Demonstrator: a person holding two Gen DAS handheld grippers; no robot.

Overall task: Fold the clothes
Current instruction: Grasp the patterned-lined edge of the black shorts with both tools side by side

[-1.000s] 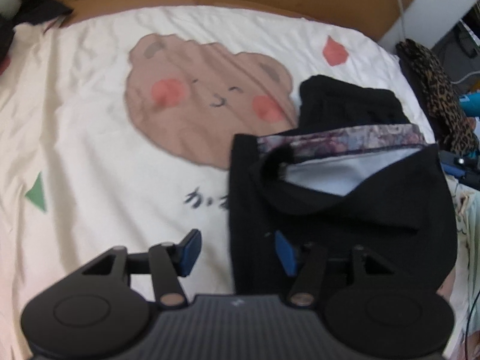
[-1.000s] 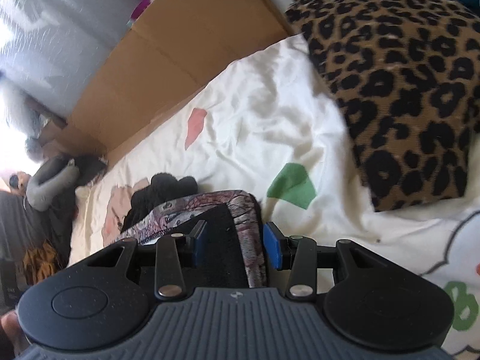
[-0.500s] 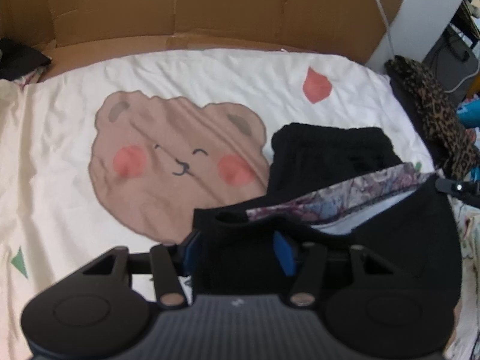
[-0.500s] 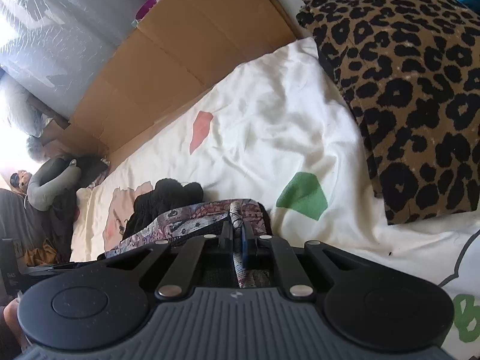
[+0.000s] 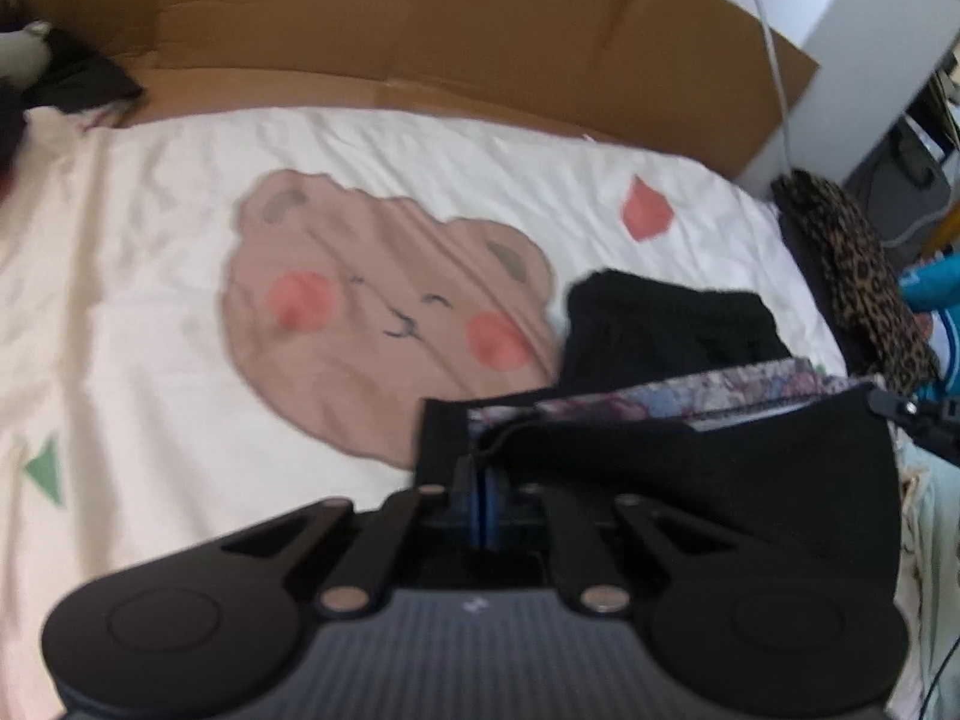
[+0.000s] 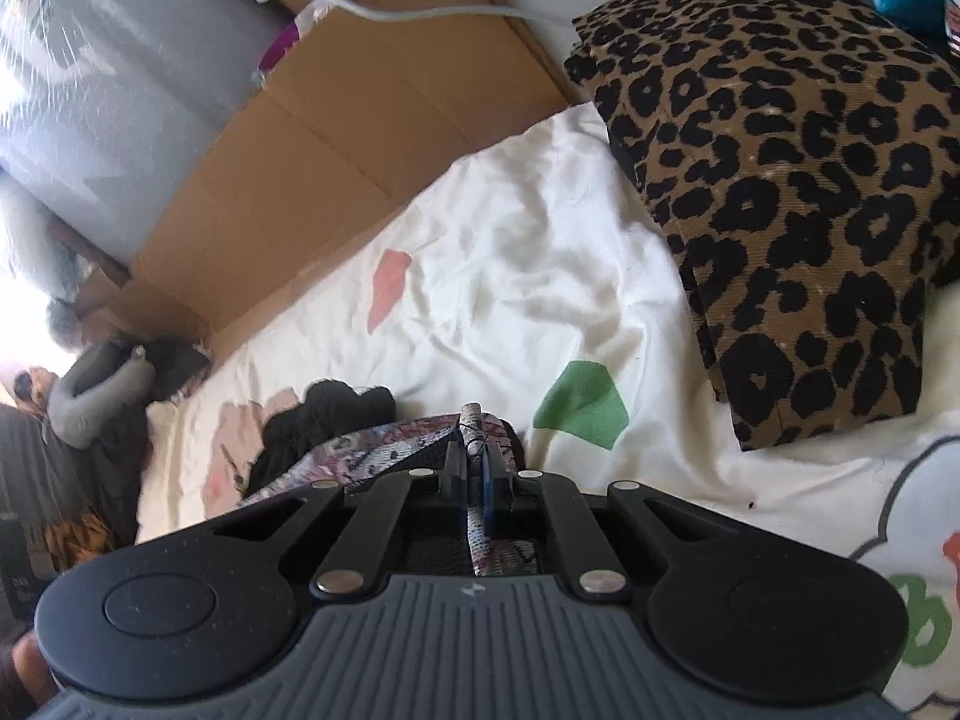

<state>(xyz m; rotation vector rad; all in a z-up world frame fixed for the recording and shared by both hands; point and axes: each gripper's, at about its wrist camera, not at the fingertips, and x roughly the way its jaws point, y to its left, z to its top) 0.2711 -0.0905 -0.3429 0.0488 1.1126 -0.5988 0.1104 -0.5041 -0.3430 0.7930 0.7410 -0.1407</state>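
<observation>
Black garment (image 5: 750, 480) | waistband (image 5: 720, 387) runs level between grippers | left gripper (image 5: 480, 483) clamped on near corner | right gripper (image 6: 474, 468) clamped on far end | both equally placed.

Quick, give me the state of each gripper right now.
Left gripper: fingers shut on the black garment at its near corner.
Right gripper: fingers shut on the garment's floral-print band.
</observation>
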